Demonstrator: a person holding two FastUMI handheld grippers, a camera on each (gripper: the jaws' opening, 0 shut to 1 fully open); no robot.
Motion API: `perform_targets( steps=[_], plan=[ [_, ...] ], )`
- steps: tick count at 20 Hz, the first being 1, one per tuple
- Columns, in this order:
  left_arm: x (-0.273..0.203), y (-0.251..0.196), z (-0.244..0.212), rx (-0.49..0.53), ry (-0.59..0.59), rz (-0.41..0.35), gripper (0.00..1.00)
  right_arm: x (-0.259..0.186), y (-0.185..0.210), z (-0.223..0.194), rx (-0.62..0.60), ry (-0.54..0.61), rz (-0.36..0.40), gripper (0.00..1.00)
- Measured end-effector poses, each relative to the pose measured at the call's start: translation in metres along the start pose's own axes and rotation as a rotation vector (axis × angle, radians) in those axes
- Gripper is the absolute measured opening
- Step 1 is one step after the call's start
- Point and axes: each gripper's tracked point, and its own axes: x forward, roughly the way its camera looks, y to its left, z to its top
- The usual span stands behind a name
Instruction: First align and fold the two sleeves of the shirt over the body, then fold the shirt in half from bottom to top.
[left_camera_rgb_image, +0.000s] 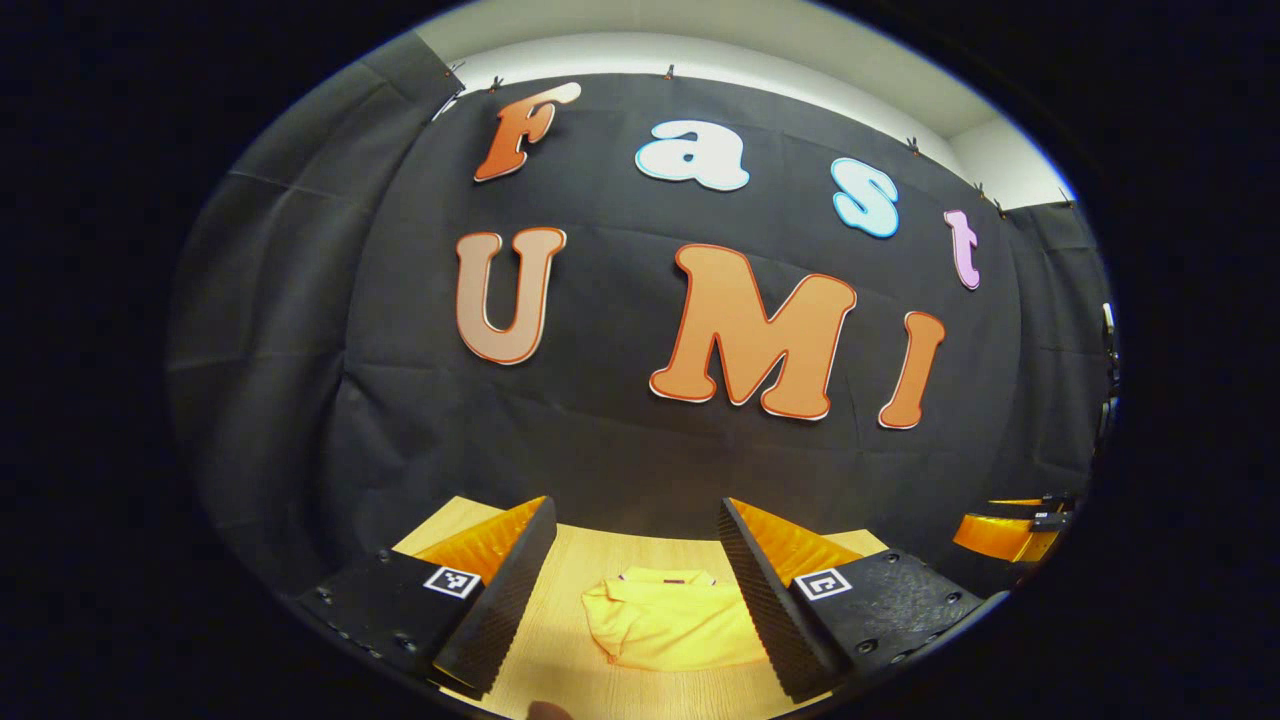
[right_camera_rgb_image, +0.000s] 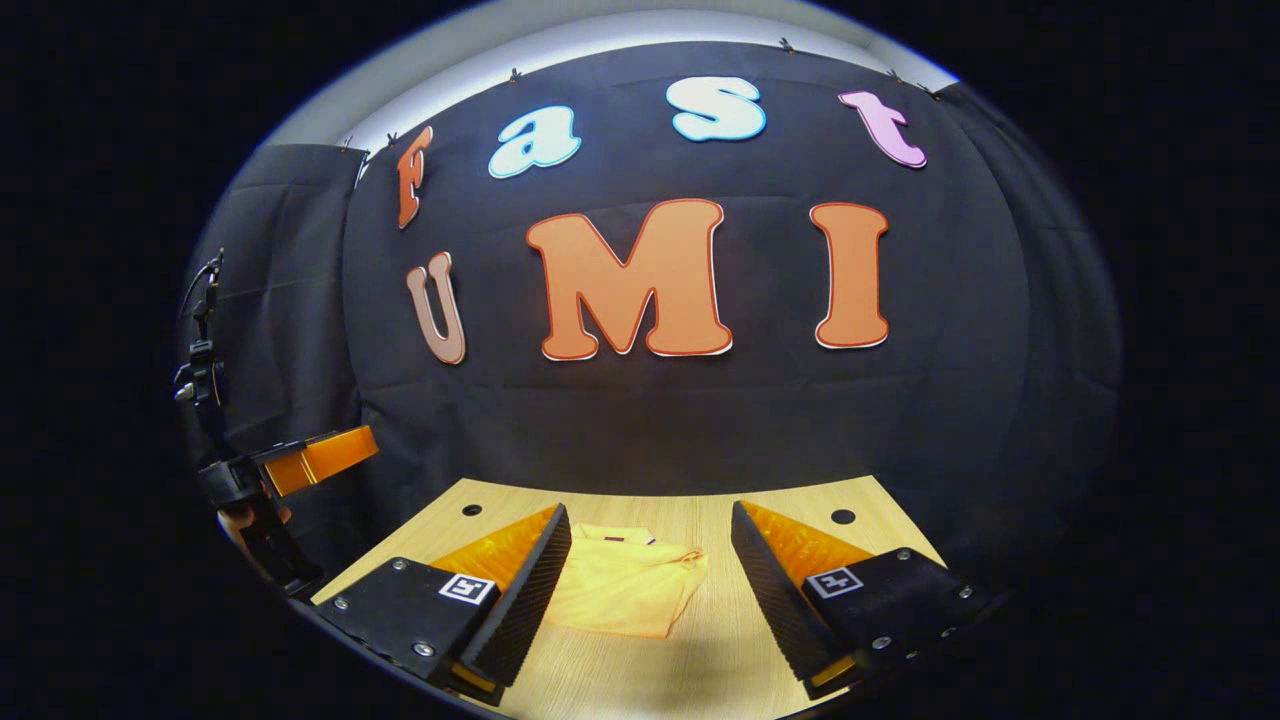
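Observation:
A yellow shirt (left_camera_rgb_image: 665, 622) lies folded into a small bundle on the wooden table (left_camera_rgb_image: 570, 560), its collar toward the wall. In the left gripper view my left gripper (left_camera_rgb_image: 636, 590) is open, raised above the table, with the shirt seen between its fingers and nothing held. The right gripper view shows the same shirt (right_camera_rgb_image: 625, 592) a little left of centre. My right gripper (right_camera_rgb_image: 650, 585) is open too, held above the table and apart from the cloth. The right gripper (left_camera_rgb_image: 1010, 530) also appears at the far right of the left gripper view, and the left gripper (right_camera_rgb_image: 300, 462) at the left of the right gripper view.
The table (right_camera_rgb_image: 760, 500) has two small round holes (right_camera_rgb_image: 843, 517) near its far corners and ends close to the black cloth wall. A hand (right_camera_rgb_image: 245, 520) holds the left gripper. A clamp stand (right_camera_rgb_image: 200, 370) rises at the left edge.

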Motion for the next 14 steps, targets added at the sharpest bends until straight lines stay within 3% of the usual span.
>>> perform_targets(
  steps=[3, 6, 11, 14],
  plan=[
    [-0.023, -0.018, 0.003, -0.086, 0.003, -0.04, 0.98, -0.008, -0.01, 0.006, 0.022, -0.031, 0.012, 0.97],
    [-0.03, -0.013, 0.005, -0.061, 0.013, -0.047, 0.98, -0.011, -0.012, 0.003, 0.053, -0.034, 0.008, 0.98],
    [-0.035, -0.017, -0.004, -0.124, 0.075, -0.109, 0.97, -0.019, -0.016, 0.004, 0.03, -0.06, -0.05, 0.98],
    [-0.034, -0.007, -0.004, -0.126, 0.054, -0.124, 0.97, -0.031, -0.016, 0.004, 0.019, -0.064, -0.09, 0.98]
  ],
)
